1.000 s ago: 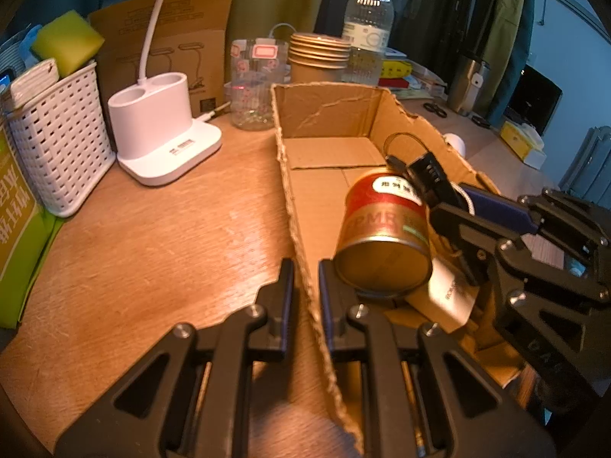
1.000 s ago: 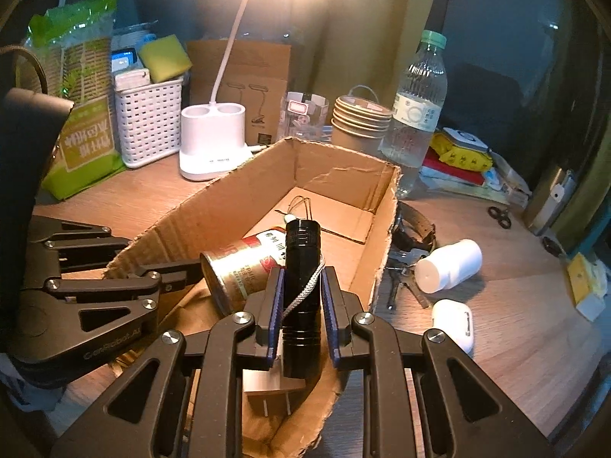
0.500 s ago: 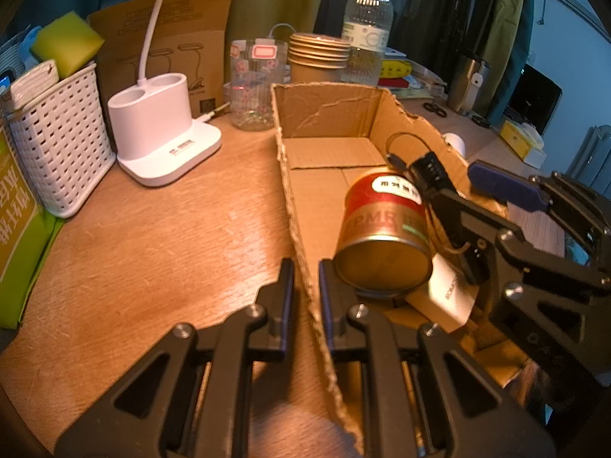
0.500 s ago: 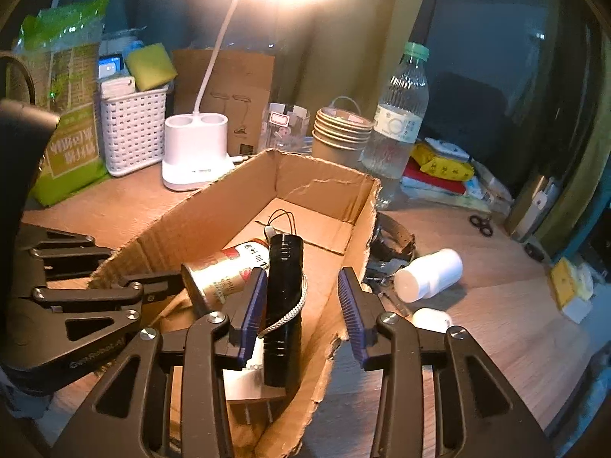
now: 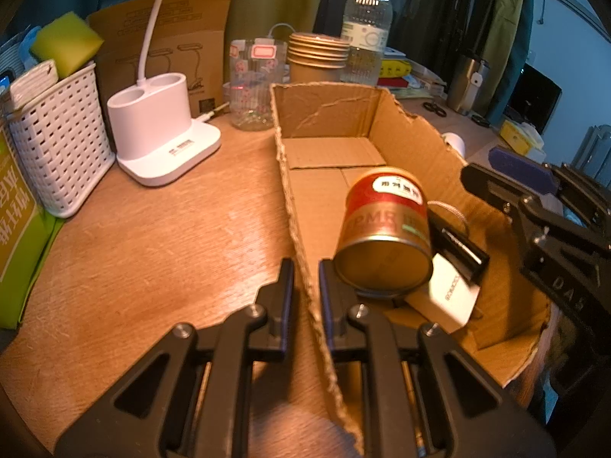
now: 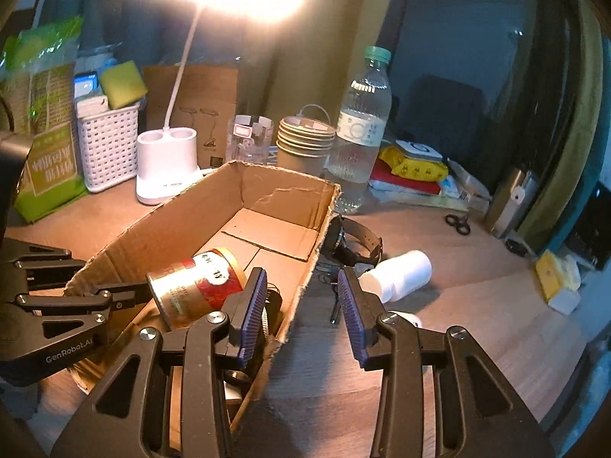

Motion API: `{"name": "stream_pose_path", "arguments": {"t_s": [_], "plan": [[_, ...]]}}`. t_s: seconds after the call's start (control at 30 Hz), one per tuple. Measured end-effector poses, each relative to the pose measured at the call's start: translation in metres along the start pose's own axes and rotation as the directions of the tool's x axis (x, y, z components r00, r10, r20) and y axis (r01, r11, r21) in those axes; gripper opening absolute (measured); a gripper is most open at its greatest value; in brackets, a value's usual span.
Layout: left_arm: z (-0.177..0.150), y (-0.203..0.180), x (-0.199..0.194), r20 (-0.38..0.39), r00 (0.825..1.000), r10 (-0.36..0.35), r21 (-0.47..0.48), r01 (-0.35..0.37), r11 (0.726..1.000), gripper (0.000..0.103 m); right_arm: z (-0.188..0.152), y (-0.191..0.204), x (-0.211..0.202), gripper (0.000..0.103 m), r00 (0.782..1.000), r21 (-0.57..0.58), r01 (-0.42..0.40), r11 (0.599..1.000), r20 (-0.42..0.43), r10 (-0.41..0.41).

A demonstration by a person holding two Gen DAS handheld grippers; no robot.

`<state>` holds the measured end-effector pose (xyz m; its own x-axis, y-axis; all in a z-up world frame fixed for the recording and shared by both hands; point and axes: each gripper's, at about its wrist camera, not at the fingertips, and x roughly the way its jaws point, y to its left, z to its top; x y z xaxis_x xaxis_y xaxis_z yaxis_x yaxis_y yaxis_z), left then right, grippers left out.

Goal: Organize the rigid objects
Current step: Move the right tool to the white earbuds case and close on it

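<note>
An open cardboard box (image 5: 328,114) (image 6: 290,194) lies on the wooden desk. Inside it a red and gold can (image 5: 385,229) (image 6: 198,286) lies on its side, with a black flashlight (image 5: 458,244) (image 6: 269,305) beside it and a white card (image 5: 446,290) under them. My left gripper (image 5: 305,297) is shut on the box's left wall (image 5: 301,252) near its front end. My right gripper (image 6: 301,305) is open and empty above the box's right wall; it also shows in the left wrist view (image 5: 534,206).
Right of the box lie a white bottle (image 6: 397,274), a black watch (image 6: 351,240) and keys. Behind the box stand a white lamp base (image 5: 160,129), a white basket (image 5: 53,141), a clear jar (image 5: 256,84), stacked cups (image 5: 317,57) and a water bottle (image 6: 359,129).
My right gripper opened and let go of the black flashlight, which now lies in the box beside the can. The gripper rose and moved right. My left gripper kept its hold.
</note>
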<state>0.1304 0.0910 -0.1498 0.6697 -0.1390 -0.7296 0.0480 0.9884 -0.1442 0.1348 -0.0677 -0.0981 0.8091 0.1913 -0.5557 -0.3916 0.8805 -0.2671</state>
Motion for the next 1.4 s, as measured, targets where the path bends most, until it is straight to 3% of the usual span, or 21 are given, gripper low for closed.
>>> {"name": "stream_pose_path", "arguments": {"t_s": [0.27,0.73,1.2,1.4], "plan": [[0.0,0.0,0.0,0.0,1.0,0.0,-0.001,0.0,1.0,0.014,-0.003,-0.02,-0.002,0.049,0.999,0.083,-0.044,0.996,-0.004,0.044],[0.0,0.0,0.0,0.0,1.0,0.0,0.0,0.0,1.0,0.014,-0.008,-0.046,-0.013,0.05,0.996,0.153,-0.092,0.984,0.007,0.092],[0.0,0.0,0.0,0.0,1.0,-0.001,0.0,0.001,1.0,0.014,-0.026,-0.092,0.001,0.053,0.999,0.232,0.018,0.972,-0.046,-0.008],[0.0,0.0,0.0,0.0,1.0,-0.001,0.0,0.001,1.0,0.014,-0.035,-0.098,0.024,0.054,0.994,0.235,0.021,0.972,-0.107,0.005]]}}
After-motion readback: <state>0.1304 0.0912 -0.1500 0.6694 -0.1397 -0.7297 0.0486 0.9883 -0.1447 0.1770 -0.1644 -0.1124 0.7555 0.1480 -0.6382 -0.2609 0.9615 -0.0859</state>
